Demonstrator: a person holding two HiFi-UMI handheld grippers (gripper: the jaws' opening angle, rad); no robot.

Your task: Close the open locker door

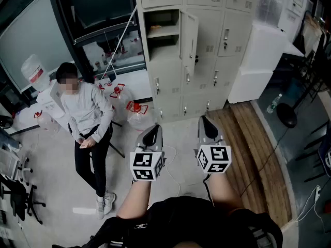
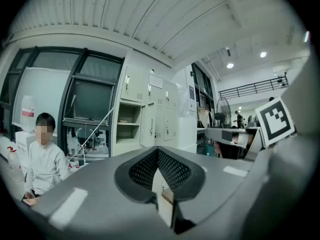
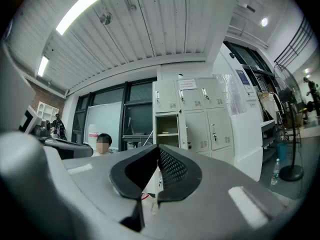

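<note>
A bank of beige lockers (image 1: 199, 45) stands ahead of me across the floor. One upper door (image 1: 190, 35) hangs open to the right of its empty compartment (image 1: 161, 27). In the left gripper view the same door (image 2: 148, 126) and compartment (image 2: 127, 124) are small and far off. The right gripper view has the open compartment (image 3: 167, 130) just above the jaw tips. My left gripper (image 1: 153, 130) and right gripper (image 1: 205, 121) are held side by side in front of me, pointing at the lockers and well short of them. Both are shut with nothing between the jaws.
A person (image 1: 85, 112) sits to the left of the lockers, with water jugs (image 1: 135, 111) on the floor beside them. A white cabinet (image 1: 258, 61) stands right of the lockers, a fan stand (image 1: 286, 115) further right. Office chairs (image 1: 20, 195) at far left.
</note>
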